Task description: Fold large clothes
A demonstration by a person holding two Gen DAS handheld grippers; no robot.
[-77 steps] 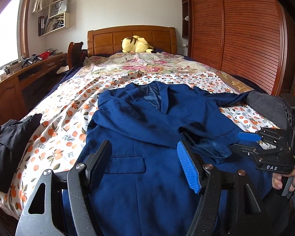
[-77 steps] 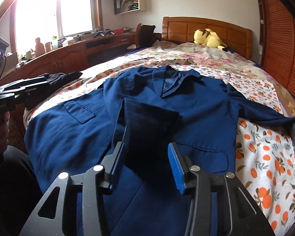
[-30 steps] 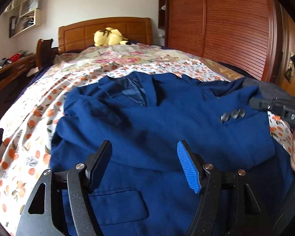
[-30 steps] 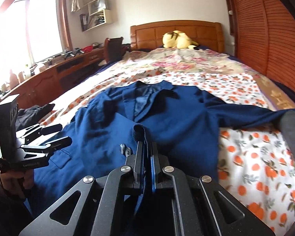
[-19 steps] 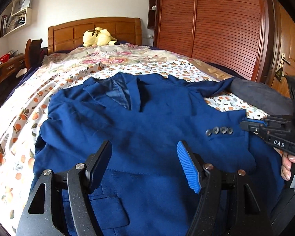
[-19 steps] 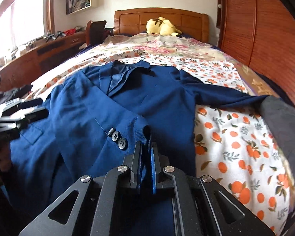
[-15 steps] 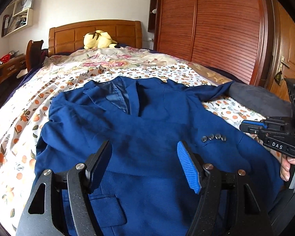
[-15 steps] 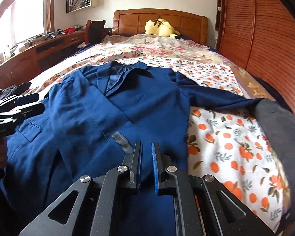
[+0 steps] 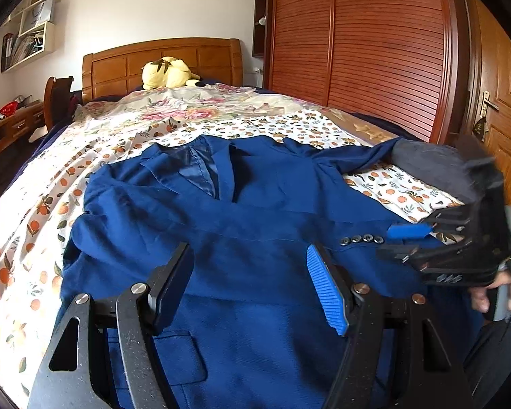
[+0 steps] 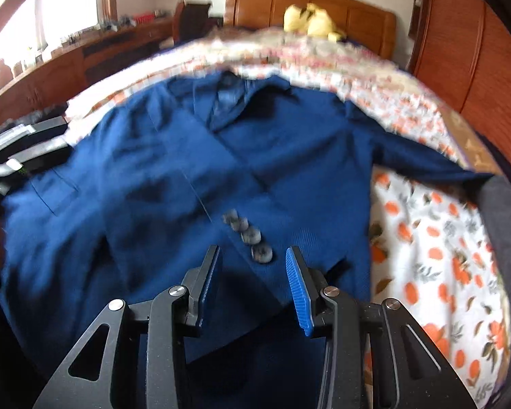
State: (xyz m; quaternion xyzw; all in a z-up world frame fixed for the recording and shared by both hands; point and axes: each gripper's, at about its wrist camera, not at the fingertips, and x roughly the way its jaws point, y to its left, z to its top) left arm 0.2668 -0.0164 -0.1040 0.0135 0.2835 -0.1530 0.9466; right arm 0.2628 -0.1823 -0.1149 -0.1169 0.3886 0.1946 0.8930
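Blue woven blazer (image 9: 255,238) lies flat on the floral bedsheet (image 9: 51,184), sleeve cuff (image 10: 255,235) at six o'clock. Right gripper (image 10: 252,283) is opening, empty; left gripper (image 9: 248,283) gapes empty. Released sleeve may slide and unfold.

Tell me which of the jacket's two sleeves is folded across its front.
The sleeve with the four cuff buttons lies folded across the blue jacket, its cuff just ahead of the right claw. The other sleeve stretches out sideways over the bedspread.

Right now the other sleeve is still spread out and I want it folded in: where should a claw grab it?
Judging by its pose, grip the sleeve near its cuff end, coming from the wardrobe side; it lies flat and straight across the bedspread.
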